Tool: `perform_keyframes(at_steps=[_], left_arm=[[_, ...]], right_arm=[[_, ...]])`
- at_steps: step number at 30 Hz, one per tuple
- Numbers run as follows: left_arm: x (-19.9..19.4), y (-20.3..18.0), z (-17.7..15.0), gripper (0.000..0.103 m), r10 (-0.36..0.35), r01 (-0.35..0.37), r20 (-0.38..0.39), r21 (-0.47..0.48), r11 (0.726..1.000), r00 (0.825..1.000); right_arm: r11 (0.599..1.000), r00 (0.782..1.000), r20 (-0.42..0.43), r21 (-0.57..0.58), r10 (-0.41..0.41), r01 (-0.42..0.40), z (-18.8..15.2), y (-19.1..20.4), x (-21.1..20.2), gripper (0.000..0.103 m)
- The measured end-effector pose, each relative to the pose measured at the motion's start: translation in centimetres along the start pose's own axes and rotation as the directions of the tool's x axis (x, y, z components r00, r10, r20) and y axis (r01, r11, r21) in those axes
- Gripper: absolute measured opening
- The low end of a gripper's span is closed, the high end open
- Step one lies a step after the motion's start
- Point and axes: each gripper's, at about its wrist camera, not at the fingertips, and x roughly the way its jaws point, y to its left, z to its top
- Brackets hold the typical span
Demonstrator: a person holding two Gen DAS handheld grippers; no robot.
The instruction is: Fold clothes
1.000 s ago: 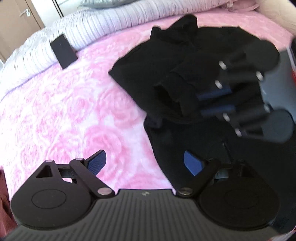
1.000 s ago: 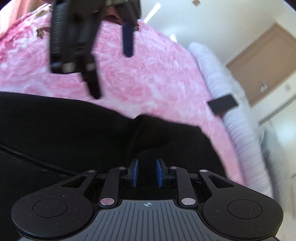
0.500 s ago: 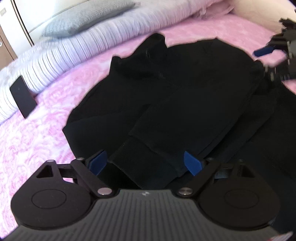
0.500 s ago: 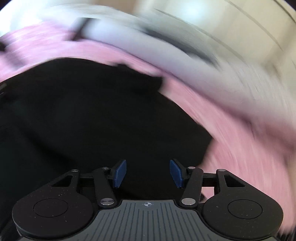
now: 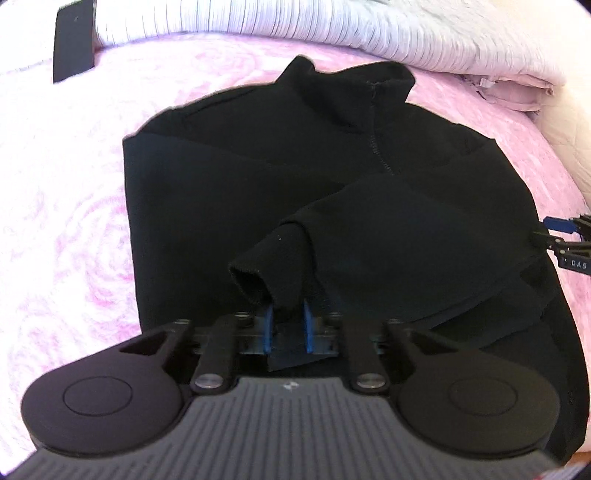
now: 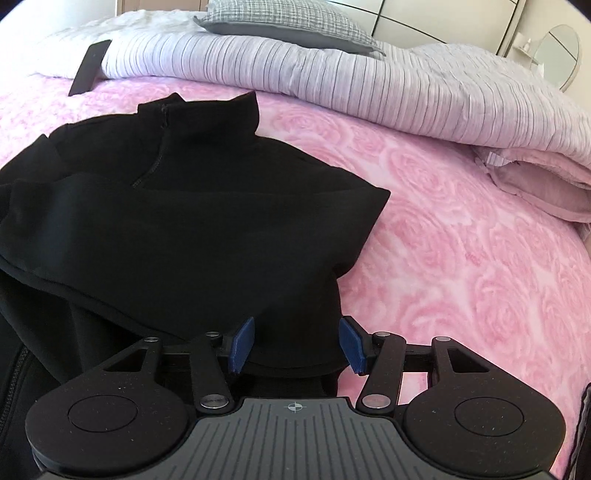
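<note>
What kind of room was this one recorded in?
Most likely a bedroom: the black top lies on a bed with a pink rose-patterned cover, a striped duvet and a grey pillow behind.

1. A pink rose-pattern bedspread (image 6: pixel 461 236) covers the bed.
2. At 12 o'clock lies a striped white duvet (image 6: pixel 369 81), with a grey checked pillow (image 6: pixel 288 22) on it.
3. At 2 o'clock stands a round mirror (image 6: pixel 563 55).

Jacket (image 5: pixel 229 192) spread on bedspread (image 5: pixel 66 206) ahead of left gripper (image 5: pixel 287 329); cuff (image 5: pixel 255 273) between its fingers. Duvet (image 6: pixel 369 77) behind jacket, pillow (image 6: pixel 288 22) atop.
</note>
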Motion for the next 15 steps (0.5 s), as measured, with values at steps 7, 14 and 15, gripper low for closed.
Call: perform_keyframes(at_steps=[7,14,15], left_arm=[[-0.1,0.0,-0.6,0.011,0.062,-0.061,-0.015,0.026,0.998,0.998],[0.3,-0.8,-0.9,0.013,0.098,-0.096,-0.025,0.09,0.991,0.995],[0.2,-0.9,-0.9,0.013,0.101,-0.098,-0.026,0.098,0.99,0.995]], right_arm=[[0.999,0.999,0.024,-0.031,-0.031,0.032,1.5,0.0,1.4,0.054],[0.997,0.998,0.027,-0.058,-0.053,0.054,2.9,-0.4,4.0,0.054],[0.998,0.999,0.005,-0.047,-0.052,0.052,2.9,-1.1,5.2,0.054]])
